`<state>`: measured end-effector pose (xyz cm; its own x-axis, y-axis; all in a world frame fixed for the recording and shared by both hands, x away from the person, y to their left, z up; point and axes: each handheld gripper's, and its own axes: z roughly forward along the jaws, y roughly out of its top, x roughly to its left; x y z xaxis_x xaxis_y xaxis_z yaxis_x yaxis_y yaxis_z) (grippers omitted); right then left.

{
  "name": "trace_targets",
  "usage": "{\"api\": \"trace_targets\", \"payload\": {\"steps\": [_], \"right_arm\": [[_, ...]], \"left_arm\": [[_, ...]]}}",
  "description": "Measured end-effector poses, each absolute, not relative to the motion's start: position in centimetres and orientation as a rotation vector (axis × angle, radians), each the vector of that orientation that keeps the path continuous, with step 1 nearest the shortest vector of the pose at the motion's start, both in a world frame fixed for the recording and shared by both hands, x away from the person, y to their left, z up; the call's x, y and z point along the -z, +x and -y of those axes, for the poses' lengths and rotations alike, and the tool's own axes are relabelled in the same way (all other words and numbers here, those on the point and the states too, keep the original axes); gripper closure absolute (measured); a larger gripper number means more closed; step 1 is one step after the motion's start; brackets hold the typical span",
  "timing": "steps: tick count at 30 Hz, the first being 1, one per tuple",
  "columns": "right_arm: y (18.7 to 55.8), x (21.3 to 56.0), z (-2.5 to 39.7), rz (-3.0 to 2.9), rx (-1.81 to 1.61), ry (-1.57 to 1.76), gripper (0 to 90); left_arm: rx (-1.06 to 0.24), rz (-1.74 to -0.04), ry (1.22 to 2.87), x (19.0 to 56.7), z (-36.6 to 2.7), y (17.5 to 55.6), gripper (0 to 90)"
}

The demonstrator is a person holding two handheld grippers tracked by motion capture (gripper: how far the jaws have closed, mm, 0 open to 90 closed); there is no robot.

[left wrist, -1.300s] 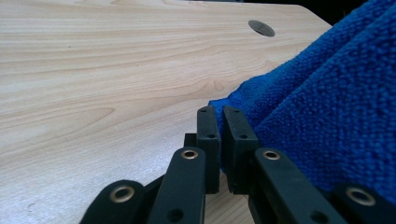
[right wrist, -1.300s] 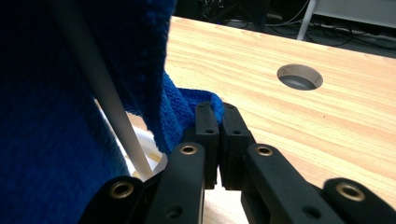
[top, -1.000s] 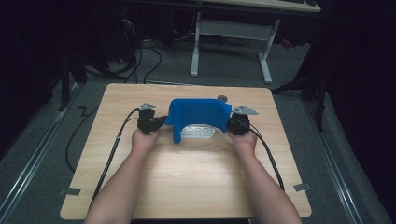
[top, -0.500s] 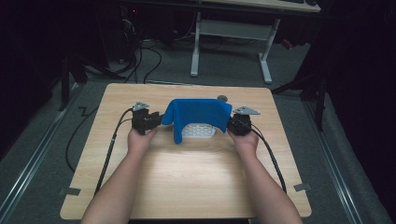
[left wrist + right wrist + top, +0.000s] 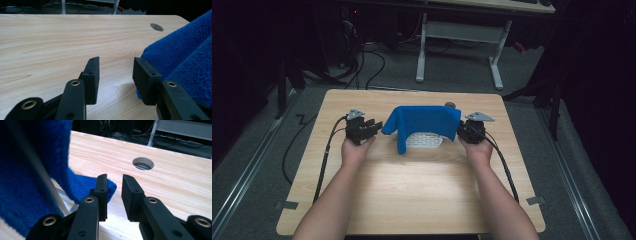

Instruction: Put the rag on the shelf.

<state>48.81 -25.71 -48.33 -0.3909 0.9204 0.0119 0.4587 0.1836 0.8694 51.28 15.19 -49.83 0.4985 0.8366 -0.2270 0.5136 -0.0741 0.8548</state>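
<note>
**Blue towel draped over white rack, both grippers let go**

Blue towel [image 5: 422,125] hung over a white slotted rack [image 5: 426,140] near the far middle of the wooden table [image 5: 422,195]. The left gripper [image 5: 115,73] sat just beside the towel's left edge, jaws spread wide with bare wood between them. The right gripper [image 5: 114,192] stood at the towel's right corner, jaws parted and gripping nothing, a round cable hole [image 5: 143,163] beyond.

Dim room, table [image 5: 422,195] brightly lit from above; close blue cloth [image 5: 22,177] blurred.
</note>
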Motion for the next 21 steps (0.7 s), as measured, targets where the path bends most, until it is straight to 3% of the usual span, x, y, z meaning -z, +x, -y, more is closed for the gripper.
{"api": "trace_targets", "payload": {"steps": [21], "right_arm": [[47.7, 47.8, 28.3, -1.890, -1.110, 1.322, 70.0]], "left_arm": [[-0.427, -1.164, 1.741, 50.0, -16.9, 50.1, 55.2]]}}
